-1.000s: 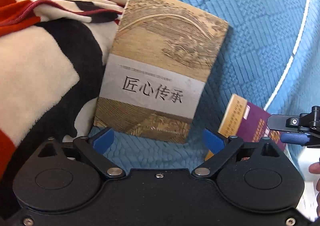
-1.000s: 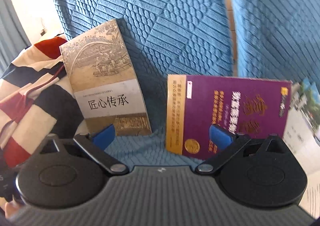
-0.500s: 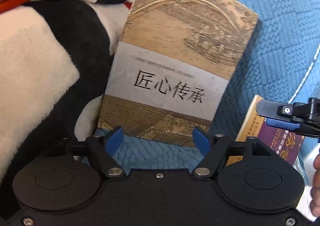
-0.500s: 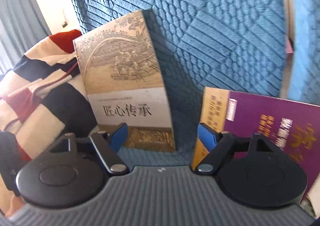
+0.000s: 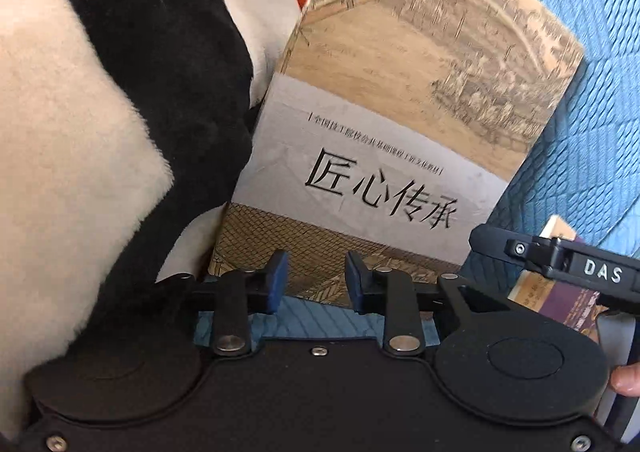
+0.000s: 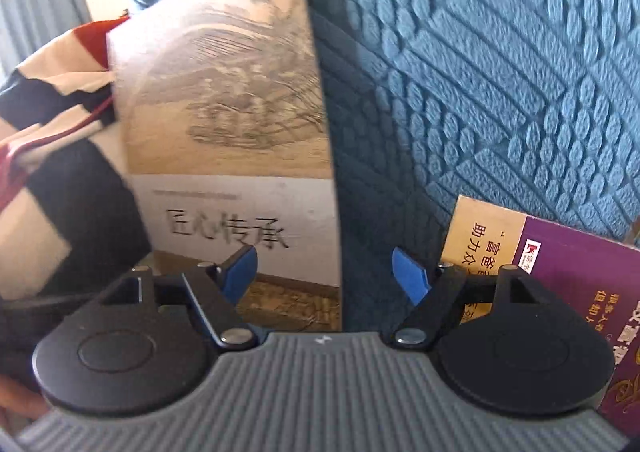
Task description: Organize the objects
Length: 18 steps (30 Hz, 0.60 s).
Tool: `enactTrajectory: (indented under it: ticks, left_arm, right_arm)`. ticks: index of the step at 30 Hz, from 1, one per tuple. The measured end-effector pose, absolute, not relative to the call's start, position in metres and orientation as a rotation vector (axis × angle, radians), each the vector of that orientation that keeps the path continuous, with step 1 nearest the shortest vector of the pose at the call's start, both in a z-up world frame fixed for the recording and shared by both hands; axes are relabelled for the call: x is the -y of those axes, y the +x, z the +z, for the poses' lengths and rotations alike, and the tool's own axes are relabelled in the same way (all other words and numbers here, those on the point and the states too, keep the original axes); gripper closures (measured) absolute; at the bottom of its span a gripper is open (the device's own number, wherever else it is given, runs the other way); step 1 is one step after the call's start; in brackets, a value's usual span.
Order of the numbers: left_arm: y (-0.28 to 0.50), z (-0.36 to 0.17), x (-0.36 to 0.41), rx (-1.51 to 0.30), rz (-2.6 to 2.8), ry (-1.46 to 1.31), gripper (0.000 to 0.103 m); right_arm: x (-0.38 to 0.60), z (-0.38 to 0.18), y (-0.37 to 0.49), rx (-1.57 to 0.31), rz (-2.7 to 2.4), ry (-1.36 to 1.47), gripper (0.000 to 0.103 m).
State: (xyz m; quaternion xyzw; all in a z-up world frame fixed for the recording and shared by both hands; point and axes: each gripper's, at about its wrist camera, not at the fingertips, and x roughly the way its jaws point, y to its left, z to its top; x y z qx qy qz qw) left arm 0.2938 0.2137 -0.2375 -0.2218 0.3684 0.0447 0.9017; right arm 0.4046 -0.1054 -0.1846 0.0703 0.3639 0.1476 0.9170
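Observation:
A tan book (image 5: 400,112) with a grey title band leans upright against the blue sofa back (image 5: 600,52) and the blanket. My left gripper (image 5: 316,284) is close in front of its lower edge. Its jaws are closing; the gap between them is narrow and the pads press on nothing. In the right wrist view the tan book (image 6: 224,112) fills the left half. My right gripper (image 6: 324,276) stands open, straddling the book's lower right edge without touching it. A purple and yellow book (image 6: 580,284) lies to the right, also seen in the left wrist view (image 5: 568,304) under a right gripper finger (image 5: 520,252).
A fluffy blanket (image 5: 100,132) striped cream, black and red is heaped on the left and touches the tan book's left side. The quilted sofa back (image 6: 480,72) rises behind both books. A person's fingertip (image 5: 624,380) shows at the right edge.
Both grippers have come closer to the tan book, which looks much larger now. The left jaws have narrowed a lot. The right gripper has swung left from the purple book and narrowed slightly.

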Motion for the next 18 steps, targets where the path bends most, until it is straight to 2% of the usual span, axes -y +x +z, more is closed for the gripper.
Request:
enactTrajectory:
  ticks: [15,18]
  left_arm:
    - [0.305,-0.251,-0.214,-0.809,0.142,-0.39,0.074]
    - [0.305,-0.252,-0.213,-0.824,0.138,-0.377,0.074]
  right_arm:
    - [0.089,-0.219,0.444,-0.848,0.428,0.229,0.026]
    - [0.092,-0.227,0.451,-0.874,0.452,0.318,0.023]
